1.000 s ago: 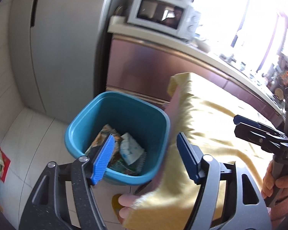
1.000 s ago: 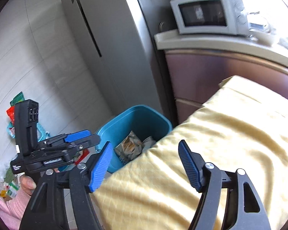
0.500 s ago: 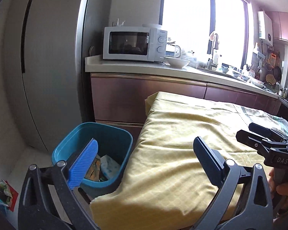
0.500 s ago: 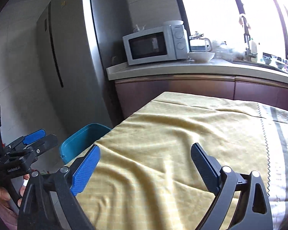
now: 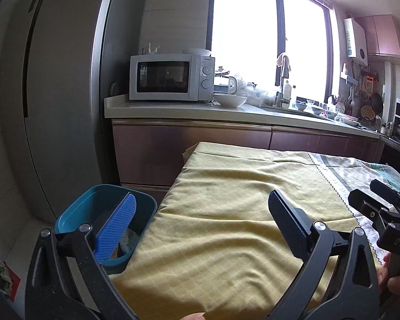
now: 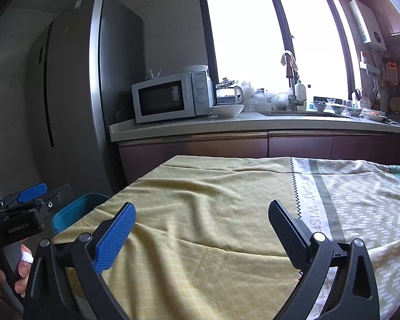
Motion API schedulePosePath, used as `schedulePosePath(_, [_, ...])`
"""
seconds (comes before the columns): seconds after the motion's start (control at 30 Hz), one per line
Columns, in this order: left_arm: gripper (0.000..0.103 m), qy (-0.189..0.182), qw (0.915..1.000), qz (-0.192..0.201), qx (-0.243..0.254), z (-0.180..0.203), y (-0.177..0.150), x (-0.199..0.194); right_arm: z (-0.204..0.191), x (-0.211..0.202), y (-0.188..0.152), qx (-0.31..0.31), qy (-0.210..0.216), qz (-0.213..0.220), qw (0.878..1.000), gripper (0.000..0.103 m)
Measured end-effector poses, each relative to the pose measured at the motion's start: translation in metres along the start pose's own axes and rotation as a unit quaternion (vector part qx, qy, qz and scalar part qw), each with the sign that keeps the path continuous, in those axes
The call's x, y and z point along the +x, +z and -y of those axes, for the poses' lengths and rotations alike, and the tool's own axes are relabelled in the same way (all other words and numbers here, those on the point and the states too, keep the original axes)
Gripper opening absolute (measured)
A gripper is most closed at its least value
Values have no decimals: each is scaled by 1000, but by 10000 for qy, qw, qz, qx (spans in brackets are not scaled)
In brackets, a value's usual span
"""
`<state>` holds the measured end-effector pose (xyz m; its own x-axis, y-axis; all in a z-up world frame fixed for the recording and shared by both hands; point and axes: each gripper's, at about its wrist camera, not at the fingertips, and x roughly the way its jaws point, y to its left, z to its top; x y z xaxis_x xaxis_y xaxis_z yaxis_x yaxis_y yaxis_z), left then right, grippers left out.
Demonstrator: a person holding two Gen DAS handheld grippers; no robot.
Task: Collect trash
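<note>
Left wrist view: the left gripper (image 5: 200, 218) is spread wide, empty, over the yellow cloth (image 5: 226, 240); the bin (image 5: 74, 213), trash inside, sits beside it.

Right wrist view: the right gripper (image 6: 200, 226), jaws opening, grasps nothing.

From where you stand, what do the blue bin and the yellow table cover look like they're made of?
The blue bin looks like moulded plastic: smooth, slightly glossy walls, rounded rim. The yellow table cover looks like woven cloth, matte, with soft wrinkles and a faint lattice pattern.
</note>
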<state>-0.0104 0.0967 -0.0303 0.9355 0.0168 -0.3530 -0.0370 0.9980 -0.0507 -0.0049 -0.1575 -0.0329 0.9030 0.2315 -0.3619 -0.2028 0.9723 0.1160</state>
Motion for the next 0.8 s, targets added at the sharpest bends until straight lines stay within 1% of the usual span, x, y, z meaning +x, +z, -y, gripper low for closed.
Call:
schedulePosePath(0.3, [98, 63, 9996, 241, 142, 12, 0, -7, 10, -9, -4, 80, -135, 105, 9998, 96])
schedulePosePath(0.5, [98, 106, 9993, 304, 214, 16, -1, -9, 14, -13, -4, 98, -235, 156, 9996, 96])
schedulePosePath(0.8, [98, 171, 9989, 380, 193, 15, 0, -8, 14, -15, -3, 75, -277, 210, 9994, 96])
